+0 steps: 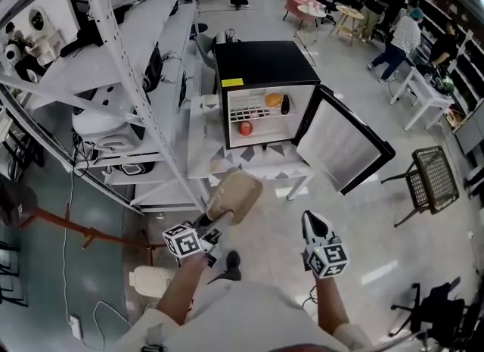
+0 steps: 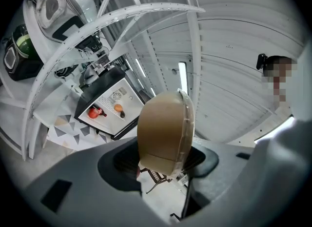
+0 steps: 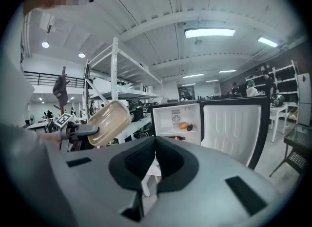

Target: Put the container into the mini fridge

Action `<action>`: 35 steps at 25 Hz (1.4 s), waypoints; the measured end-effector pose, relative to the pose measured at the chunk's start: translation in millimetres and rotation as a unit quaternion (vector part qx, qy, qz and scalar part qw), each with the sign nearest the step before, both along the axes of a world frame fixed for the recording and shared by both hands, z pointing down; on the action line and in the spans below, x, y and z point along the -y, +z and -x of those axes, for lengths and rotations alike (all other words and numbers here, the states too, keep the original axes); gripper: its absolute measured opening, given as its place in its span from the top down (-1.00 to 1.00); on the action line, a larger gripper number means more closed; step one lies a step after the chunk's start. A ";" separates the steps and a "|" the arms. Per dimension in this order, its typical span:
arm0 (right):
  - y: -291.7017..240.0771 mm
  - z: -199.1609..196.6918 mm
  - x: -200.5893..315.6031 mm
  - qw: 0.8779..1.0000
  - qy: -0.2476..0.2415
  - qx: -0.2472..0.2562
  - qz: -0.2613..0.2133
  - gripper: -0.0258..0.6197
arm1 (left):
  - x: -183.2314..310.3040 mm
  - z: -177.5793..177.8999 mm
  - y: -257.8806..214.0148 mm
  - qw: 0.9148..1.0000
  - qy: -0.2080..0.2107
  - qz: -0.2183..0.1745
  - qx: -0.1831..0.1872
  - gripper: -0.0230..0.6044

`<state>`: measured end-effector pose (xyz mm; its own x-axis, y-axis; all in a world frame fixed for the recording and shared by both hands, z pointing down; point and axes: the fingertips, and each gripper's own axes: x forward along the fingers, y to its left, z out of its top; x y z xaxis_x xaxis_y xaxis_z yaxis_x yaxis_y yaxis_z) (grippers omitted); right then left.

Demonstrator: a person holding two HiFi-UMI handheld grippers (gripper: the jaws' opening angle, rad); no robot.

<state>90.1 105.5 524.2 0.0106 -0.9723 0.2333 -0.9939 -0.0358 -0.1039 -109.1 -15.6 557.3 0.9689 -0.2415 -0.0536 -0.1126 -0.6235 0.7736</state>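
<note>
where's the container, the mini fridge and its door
container (image 1: 236, 194): head view, its tan body
mini fridge (image 1: 261, 61): head view, black top panel
fridge door (image 1: 342, 144): head view, white inner lining

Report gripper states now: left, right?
Left gripper: closed on the tan container, fingers clamping its lower end.
Right gripper: closed, nothing between its fingers.

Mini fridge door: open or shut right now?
Open. The door of the mini fridge stands swung out wide, and the white shelves inside show.
</note>
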 end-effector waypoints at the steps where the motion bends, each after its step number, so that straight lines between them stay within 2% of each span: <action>1: -0.5 -1.4 8.4 1.000 0.003 -0.001 0.002 0.90 | 9.6 -1.5 0.2 1.000 0.002 0.001 0.000 0.20; 14: -2.2 -1.6 92.6 1.000 0.024 -0.015 0.009 0.90 | 98.6 -9.3 15.3 0.999 0.031 0.018 0.001 0.20; 23: -2.3 -20.7 119.9 0.999 0.033 -0.014 0.009 0.90 | 126.0 -27.7 21.4 0.999 0.035 0.028 0.006 0.20; 28: 2.2 -40.6 135.6 1.000 0.022 -0.012 0.009 0.90 | 139.4 -42.9 25.2 0.999 0.023 0.030 0.014 0.20; 35: 4.0 -85.9 169.3 1.000 -0.009 -0.012 0.007 0.90 | 158.3 -71.9 27.8 0.999 -0.019 0.031 0.023 0.20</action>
